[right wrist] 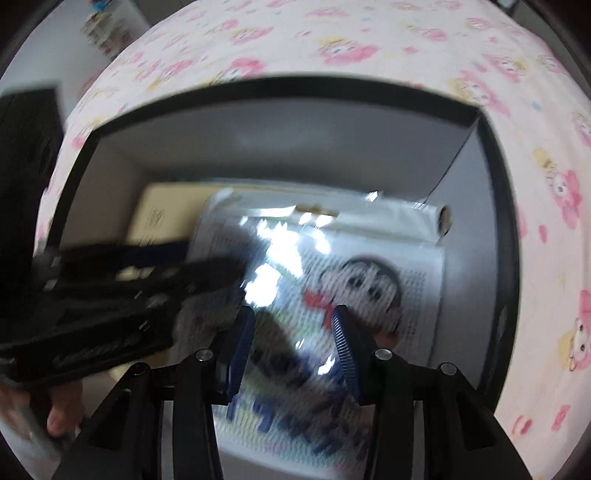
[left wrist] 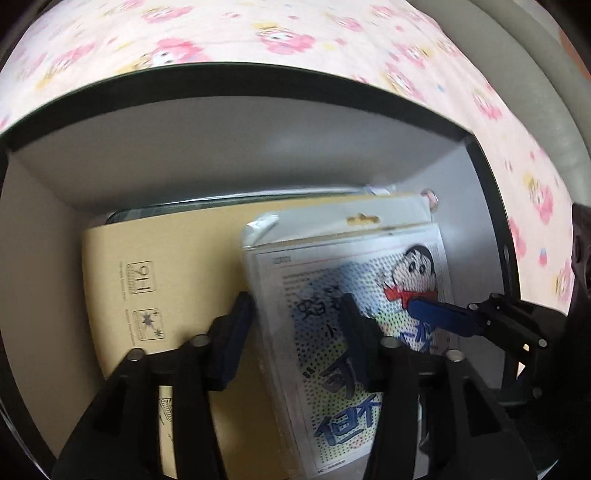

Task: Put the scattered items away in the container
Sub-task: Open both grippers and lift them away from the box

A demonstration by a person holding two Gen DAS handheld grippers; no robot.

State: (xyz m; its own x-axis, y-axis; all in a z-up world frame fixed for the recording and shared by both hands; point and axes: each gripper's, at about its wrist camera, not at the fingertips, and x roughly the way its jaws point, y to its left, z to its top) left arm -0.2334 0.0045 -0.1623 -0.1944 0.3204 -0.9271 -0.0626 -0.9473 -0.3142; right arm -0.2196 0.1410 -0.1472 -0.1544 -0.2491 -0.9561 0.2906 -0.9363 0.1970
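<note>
A soft cotton bedsheet [left wrist: 258,33], pale pink and printed with pink and yellow cartoon flowers, covers the surface on every side, and a blurred strip of pale wall and shelving shows at the upper left of the right wrist view. Sunk into the sheet sits an open rectangular container [left wrist: 236,147] with a thin black rim and smooth matte grey inner walls. Flat on its floor lies a tan cardboard box [left wrist: 177,273] printed with small handling symbols, its surface dull and papery. On top of that, tilted across it, lies a glossy clear plastic packet [left wrist: 354,295] with a hang-hole header, holding a dotted card printed with a cartoon boy in a red bow and large blue characters; glare streaks its film in the right wrist view. The left gripper [left wrist: 295,332], black with dark blue ribbed pads, has its fingers spread, one on each side of the packet's left edge, with no pad seen pressing on it. The right gripper [right wrist: 291,350] hangs over the packet's middle, its blue ribbed fingers [right wrist: 341,343] apart above the film and gripping nothing. Fingertips of a person's hand [right wrist: 59,413] show at the lower left behind the left gripper.
</note>
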